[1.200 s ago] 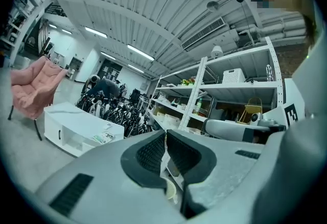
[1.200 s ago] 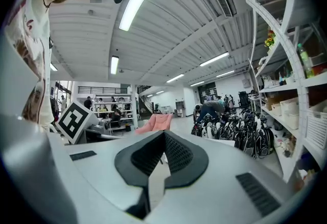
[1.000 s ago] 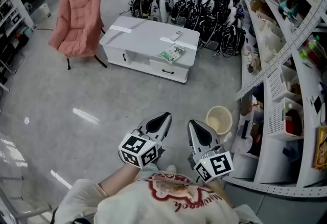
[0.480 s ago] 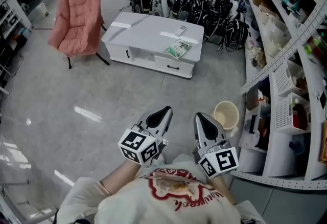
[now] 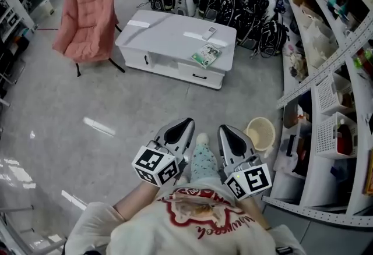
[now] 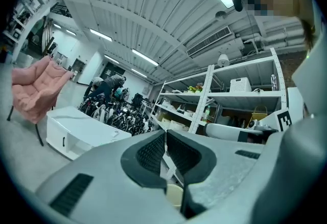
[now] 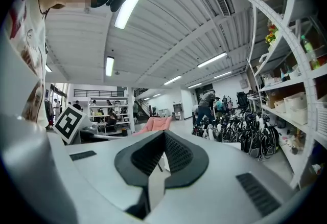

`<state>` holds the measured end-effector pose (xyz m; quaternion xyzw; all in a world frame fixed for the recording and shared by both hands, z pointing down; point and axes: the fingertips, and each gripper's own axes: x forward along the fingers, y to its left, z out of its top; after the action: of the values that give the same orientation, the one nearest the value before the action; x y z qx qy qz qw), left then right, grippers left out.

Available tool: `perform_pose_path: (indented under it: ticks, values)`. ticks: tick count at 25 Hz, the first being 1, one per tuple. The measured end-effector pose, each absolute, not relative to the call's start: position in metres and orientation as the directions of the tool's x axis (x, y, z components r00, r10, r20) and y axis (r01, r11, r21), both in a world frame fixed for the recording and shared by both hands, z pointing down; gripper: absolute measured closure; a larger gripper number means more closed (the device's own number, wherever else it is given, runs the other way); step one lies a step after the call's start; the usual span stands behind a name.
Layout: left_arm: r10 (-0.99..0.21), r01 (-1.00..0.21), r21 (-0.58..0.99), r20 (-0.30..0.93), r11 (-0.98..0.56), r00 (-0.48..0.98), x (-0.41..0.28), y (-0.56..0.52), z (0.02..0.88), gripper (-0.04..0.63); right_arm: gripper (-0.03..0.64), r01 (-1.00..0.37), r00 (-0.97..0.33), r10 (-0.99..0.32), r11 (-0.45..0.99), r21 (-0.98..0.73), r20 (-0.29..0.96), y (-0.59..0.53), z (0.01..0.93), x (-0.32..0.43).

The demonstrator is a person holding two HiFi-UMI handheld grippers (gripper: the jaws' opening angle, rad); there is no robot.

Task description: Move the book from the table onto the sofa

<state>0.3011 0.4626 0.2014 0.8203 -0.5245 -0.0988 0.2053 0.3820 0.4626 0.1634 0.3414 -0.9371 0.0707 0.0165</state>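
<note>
Head view: I carry two grippers side by side low in the scene, my left gripper (image 5: 185, 126) and my right gripper (image 5: 224, 130). Both have their jaws closed with nothing in them. One book (image 5: 208, 54) lies on the near right part of the one white table (image 5: 163, 35), far ahead and well apart from both grippers. One pink sofa (image 5: 87, 15) stands left of the table. One cream bucket (image 5: 260, 133) sits on the floor just right of my right gripper. Compared with a second ago, the table and book are nearer to me, and one foot (image 5: 202, 158) in a dotted slipper now shows between the grippers.

Left gripper view: my left jaws meet pad to pad, holding nothing. The table and sofa lie far off on the left, and I cannot make out the book.

Right gripper view: my right jaws are pressed together, empty, and the sofa shows far beyond their tips.
</note>
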Motion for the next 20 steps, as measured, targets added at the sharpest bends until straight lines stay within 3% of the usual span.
perform_pose_path:
  ticks: [20]
  values:
    - [-0.911,-0.828,0.428,0.025,-0.362,0.411,0.305,0.161,0.199,0.578,0.618,-0.607,-0.794,-0.602,0.786,-0.118,0.084,0.154,0.162,0.375]
